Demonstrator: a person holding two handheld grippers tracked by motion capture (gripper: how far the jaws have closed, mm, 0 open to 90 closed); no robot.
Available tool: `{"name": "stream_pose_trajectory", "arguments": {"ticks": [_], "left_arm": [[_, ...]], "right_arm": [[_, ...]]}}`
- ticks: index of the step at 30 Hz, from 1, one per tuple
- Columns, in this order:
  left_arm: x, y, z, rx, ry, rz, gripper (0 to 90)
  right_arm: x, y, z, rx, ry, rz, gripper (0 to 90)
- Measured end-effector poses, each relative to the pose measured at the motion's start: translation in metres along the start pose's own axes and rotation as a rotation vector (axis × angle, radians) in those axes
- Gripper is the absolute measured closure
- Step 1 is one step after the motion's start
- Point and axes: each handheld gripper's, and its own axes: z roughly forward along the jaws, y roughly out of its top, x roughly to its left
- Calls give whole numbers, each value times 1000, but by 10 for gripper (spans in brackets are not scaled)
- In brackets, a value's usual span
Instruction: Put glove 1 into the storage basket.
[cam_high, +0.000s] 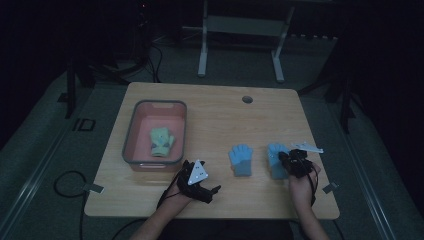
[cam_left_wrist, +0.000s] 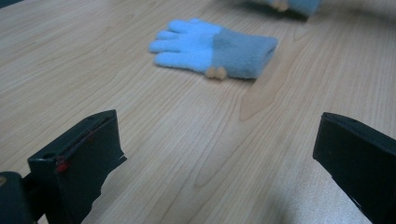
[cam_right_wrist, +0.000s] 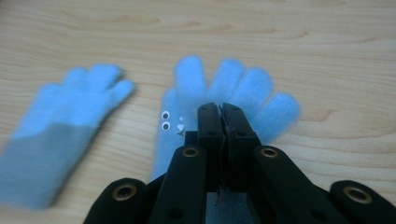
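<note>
The right gripper (cam_right_wrist: 220, 108) is pinched tight on the right-hand blue glove (cam_right_wrist: 233, 88), fingers pointing away. The pink bin (cam_high: 131, 131) lies far left; the left gripper (cam_high: 207, 192), jaws spread, is nearer it.

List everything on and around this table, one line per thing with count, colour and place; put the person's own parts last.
Light blue fleece gloves with grey-blue cuffs: two, flat on the table's right half; the left glove lies free, the right glove lies under the right gripper.
Yellow-green knitted glove: one, inside the bin.
Grey-rimmed pink plastic bin: one, table's left half.
Light wooden table: one, with a round hole near its far edge.
White metal frame: one, on the floor beyond the table.
Left gripper: one, black, near edge, jaws wide open, nothing between them.
Right gripper: one, black, jaws shut over the right glove; whether fabric is pinched is unclear.
Forearms: two, entering from the bottom.
</note>
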Motion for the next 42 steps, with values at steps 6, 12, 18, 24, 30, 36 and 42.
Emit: {"name": "stream_pose_trajectory", "arguments": {"ticks": [6,12,18,24,30,36,42], "left_arm": [[0,0,0,4,2,8,9],[0,0,0,2,-2,3,9],[-1,0,0,3,1,8,9],[0,0,0,6,-12,2,9],[0,0,1,13,-8,9,9],[-1,1,1,20,-1,15,9],[-1,1,1,20,2,14,9]], "right_arm": [[-4,-4,23,54,-23,26,872],[-13,-11,33,84,-27,47,812],[-12,-9,29,75,-26,-8,706],[-22,-2,10,40,10,-84,658],[-37,-2,-4,21,110,-150,640],[-46,-2,-9,20,228,-293,652],[-47,-1,0,40,279,-353,662]]}}
